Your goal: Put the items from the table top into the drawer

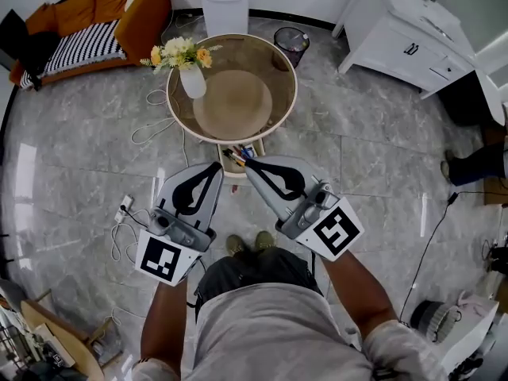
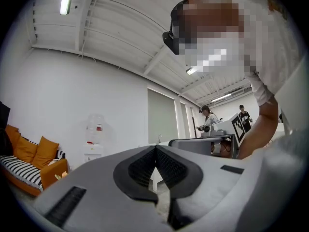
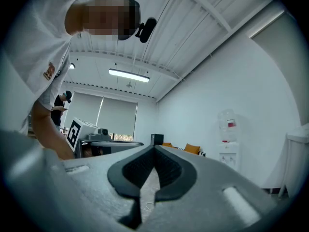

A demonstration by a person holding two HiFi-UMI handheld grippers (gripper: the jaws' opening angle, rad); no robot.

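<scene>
I look down on a round table (image 1: 290, 94) with a glassy brown top, standing on a grey stone floor (image 1: 79, 149). A white vase (image 1: 192, 82) with flowers (image 1: 181, 52) stands at the left edge of the top. Under the near edge of the table the drawer (image 1: 231, 172) is pulled out, and several small items (image 1: 238, 155) lie in it; I cannot tell what each one is.

I hold both grippers about level above the drawer. The left gripper (image 1: 219, 165) has its jaws together with nothing between them, and the right gripper (image 1: 248, 163) is the same.

Beyond the table I see a water dispenser (image 1: 225, 2) at the wall and a dark bin (image 1: 291, 44) near the far right edge of the table. An orange sofa (image 1: 95, 14) is at the far left, a white cabinet (image 1: 405, 42) at the far right. White cables (image 1: 155, 125) lie on the floor left of the table.
</scene>
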